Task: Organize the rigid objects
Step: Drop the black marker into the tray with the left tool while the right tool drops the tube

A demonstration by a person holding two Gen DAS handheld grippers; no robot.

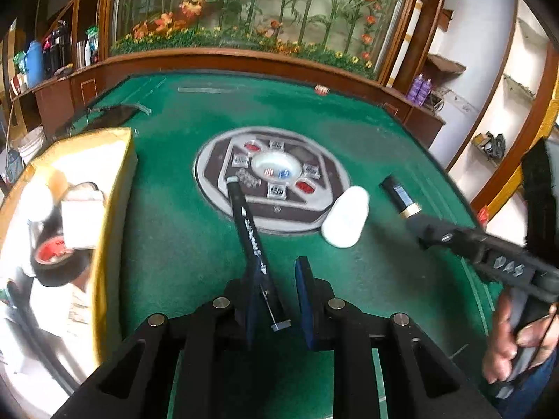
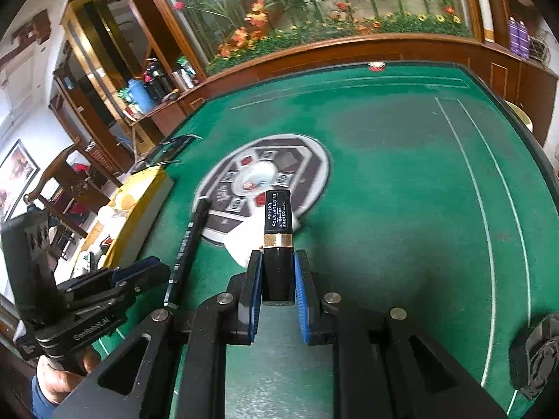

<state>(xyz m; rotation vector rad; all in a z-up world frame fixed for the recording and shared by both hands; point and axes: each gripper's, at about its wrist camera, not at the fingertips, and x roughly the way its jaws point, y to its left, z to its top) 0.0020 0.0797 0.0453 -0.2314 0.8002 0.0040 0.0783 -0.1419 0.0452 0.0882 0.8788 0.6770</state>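
Slim black pen point(image 1: 252, 241), perhaps glossy plastic

A room in a home or a small games parlour is shown, fitted out for mahjong. The middle is taken up by a green felt table point(image 2: 401, 160) of the automatic kind, marked by the round control panel point(image 1: 272, 178) set in its centre, where dice are seen under a clear dome. Behind it, a large glass pane framed in dark wood point(image 1: 258, 10) is filled with artificial bamboo and orange flowers. Wooden shelves point(image 2: 104, 80) at one side are stocked with flasks and bottles, and a framed picture point(image 2: 17, 171) is hung on a white wall.
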